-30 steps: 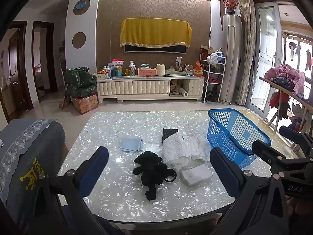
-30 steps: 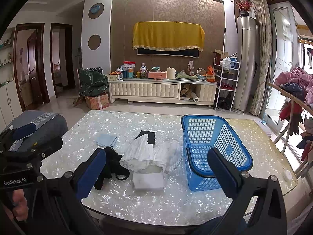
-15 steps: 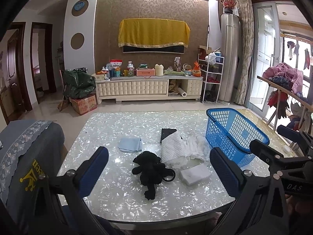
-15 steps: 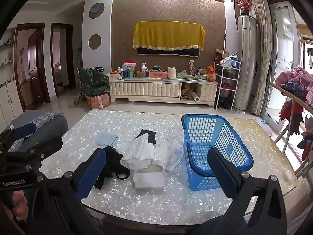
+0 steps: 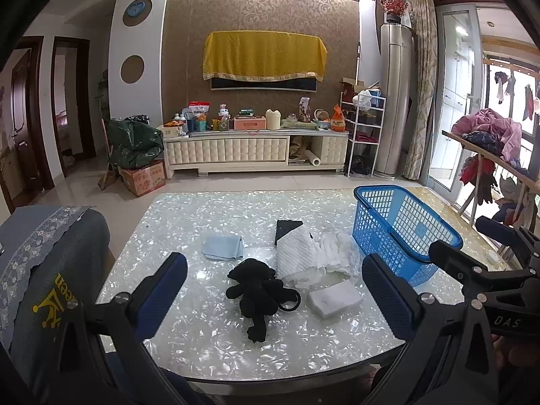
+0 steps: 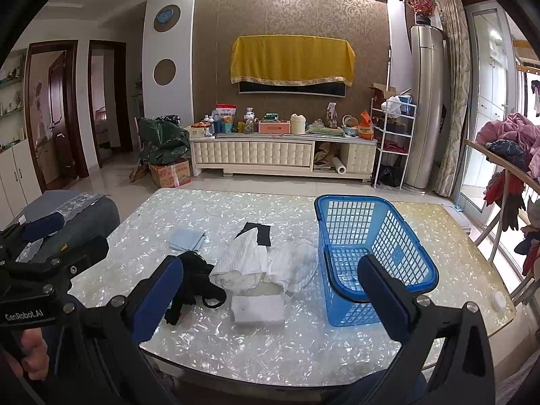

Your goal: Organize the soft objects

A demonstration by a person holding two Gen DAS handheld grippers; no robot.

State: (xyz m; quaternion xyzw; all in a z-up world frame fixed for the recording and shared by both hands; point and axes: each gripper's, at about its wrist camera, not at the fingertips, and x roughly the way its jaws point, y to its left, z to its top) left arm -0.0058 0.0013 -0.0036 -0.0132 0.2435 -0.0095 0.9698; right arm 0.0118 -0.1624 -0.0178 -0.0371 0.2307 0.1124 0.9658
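Both grippers are hovering wide open, holding nothing; the left gripper (image 5: 275,290) is facing the black plush toy (image 5: 258,287) straight ahead; the right gripper (image 6: 270,290) is framing white cloths (image 6: 256,263), blue basket (image 6: 371,256) sitting ahead-right.

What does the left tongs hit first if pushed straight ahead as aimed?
Probably the black plush toy: it lies centred between the open left tongs on the table. Height is unclear; a level path might pass over it.
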